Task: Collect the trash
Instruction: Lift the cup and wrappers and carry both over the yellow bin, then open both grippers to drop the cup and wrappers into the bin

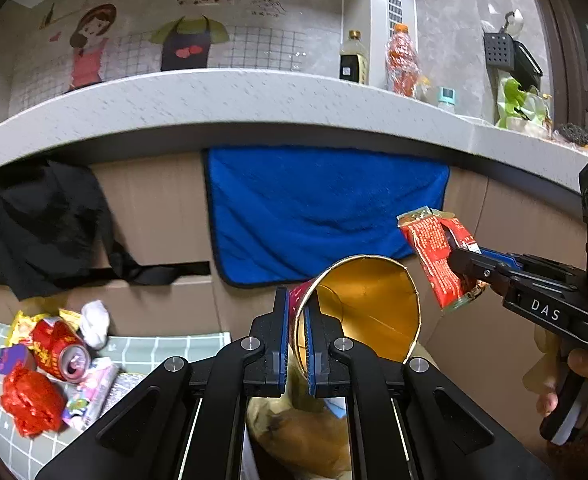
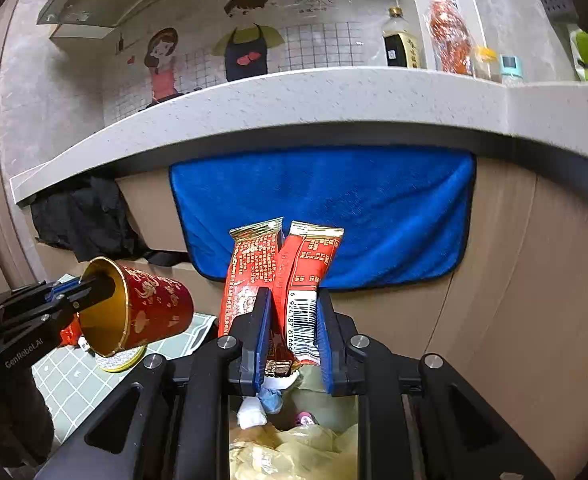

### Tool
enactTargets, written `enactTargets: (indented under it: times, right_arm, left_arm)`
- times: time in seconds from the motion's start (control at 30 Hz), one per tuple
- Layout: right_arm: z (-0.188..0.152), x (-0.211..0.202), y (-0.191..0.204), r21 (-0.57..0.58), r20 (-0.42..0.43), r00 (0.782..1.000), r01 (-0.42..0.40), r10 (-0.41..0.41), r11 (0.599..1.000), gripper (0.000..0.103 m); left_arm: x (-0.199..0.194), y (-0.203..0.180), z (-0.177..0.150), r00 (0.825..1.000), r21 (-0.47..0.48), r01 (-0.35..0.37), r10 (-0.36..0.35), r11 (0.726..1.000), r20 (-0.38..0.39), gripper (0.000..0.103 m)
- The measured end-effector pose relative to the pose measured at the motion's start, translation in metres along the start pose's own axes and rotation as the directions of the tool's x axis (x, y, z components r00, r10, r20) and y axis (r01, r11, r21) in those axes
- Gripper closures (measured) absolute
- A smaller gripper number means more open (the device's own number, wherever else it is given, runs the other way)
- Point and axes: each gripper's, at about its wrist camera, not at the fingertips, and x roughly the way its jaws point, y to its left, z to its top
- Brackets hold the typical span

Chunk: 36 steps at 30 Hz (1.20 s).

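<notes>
My left gripper (image 1: 298,320) is shut on the rim of a red paper cup (image 1: 370,308) with a gold inside, held tipped on its side. The same cup (image 2: 150,312) shows at lower left in the right wrist view. My right gripper (image 2: 292,320) is shut on a folded red snack wrapper (image 2: 282,272) with a barcode, standing up between the blue pads. From the left wrist that wrapper (image 1: 434,256) hangs at the right, pinched by the right gripper (image 1: 460,256). Under both grippers lies a yellowish bag with trash (image 2: 294,448).
A pile of trash lies on a checked green mat (image 1: 166,346) at lower left: a crushed red can (image 1: 60,348), red crumpled wrapper (image 1: 30,404), white tissue (image 1: 94,320). Ahead hangs a blue towel (image 1: 326,212) under a grey counter edge (image 1: 254,120), with bottles (image 1: 402,60) on it.
</notes>
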Motion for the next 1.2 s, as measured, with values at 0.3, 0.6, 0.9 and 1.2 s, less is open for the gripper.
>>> enactTargets:
  times: [0.3, 0.6, 0.9, 1.2]
  right_arm:
    - [-0.014, 0.018, -0.015, 0.042, -0.045, 0.999, -0.011, 0.013, 0.999, 0.084]
    - [-0.043, 0.052, -0.032, 0.148, -0.159, 0.983, -0.064, 0.088, 0.987, 0.074]
    - [-0.074, 0.069, -0.035, 0.209, -0.254, 0.965, -0.019, 0.073, 0.978, 0.07]
    - [-0.061, 0.043, -0.011, 0.188, -0.177, 0.982, -0.038, 0.072, 0.982, 0.068]
  left_arm:
    - [0.03, -0.006, -0.011, 0.997, -0.021, 0.04, -0.041, 0.999, -0.072, 0.096]
    - [0.067, 0.011, -0.026, 0.965, -0.134, 0.165, -0.188, 0.977, -0.184, 0.082]
    - [0.07, 0.047, -0.041, 0.95, -0.25, 0.153, -0.212, 0.956, -0.229, 0.048]
    - [0.022, 0.102, -0.055, 0.978, -0.294, 0.04, -0.098, 0.955, -0.185, 0.048]
